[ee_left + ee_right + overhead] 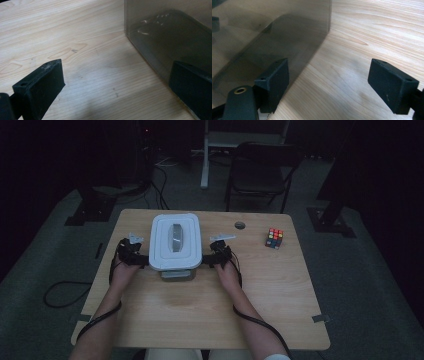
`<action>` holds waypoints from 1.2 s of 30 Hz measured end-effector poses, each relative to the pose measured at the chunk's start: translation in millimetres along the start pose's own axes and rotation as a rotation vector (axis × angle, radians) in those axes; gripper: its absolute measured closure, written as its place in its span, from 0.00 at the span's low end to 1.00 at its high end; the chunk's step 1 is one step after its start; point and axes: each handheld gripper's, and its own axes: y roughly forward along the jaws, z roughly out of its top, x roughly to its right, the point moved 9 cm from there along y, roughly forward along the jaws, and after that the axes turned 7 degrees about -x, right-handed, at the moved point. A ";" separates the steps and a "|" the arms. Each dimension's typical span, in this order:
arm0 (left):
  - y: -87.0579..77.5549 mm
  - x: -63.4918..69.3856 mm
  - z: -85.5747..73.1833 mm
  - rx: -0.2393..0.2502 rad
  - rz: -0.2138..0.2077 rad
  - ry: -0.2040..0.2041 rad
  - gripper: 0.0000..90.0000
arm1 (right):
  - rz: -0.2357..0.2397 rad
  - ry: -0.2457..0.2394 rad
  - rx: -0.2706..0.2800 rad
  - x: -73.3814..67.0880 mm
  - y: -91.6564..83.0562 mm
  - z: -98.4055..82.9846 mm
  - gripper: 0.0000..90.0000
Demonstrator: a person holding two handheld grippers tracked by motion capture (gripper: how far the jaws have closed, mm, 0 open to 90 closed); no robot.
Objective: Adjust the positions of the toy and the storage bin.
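A translucent grey plastic box with a white rectangular lid (175, 241) stands on the light wooden counter (200, 305), near the middle of its far edge. The left claw (131, 251) sits just beside the box's left side and the right claw (218, 251) just beside its right side, each held in a hand coming from the near edge. In the left gripper view the jaws stand wide apart, bare counter between them, one jaw close against the smoky box wall (170, 32). In the right gripper view the jaws are likewise spread, nothing clamped, one jaw close by the wall (274, 30). A multicoloured puzzle cube (274, 238) rests toward the far right corner, well apart from the box.
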 end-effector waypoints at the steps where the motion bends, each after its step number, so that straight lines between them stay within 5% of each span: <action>1: 0.8 2.1 0.7 0.001 -0.003 0.001 0.01 | -0.003 0.000 0.000 1.3 -1.3 -1.5 0.19; 11: 8.4 24.6 5.9 -0.015 -0.023 0.022 0.01 | -0.022 0.008 0.002 17.0 -15.3 -14.4 0.19; 22: 12.9 56.7 15.5 -0.036 -0.027 0.105 0.01 | -0.047 0.032 0.017 38.5 -34.9 -30.6 0.19; 36: 18.6 100.1 26.3 -0.044 -0.097 0.172 0.01 | -0.085 0.057 0.022 67.6 -64.4 -56.3 0.19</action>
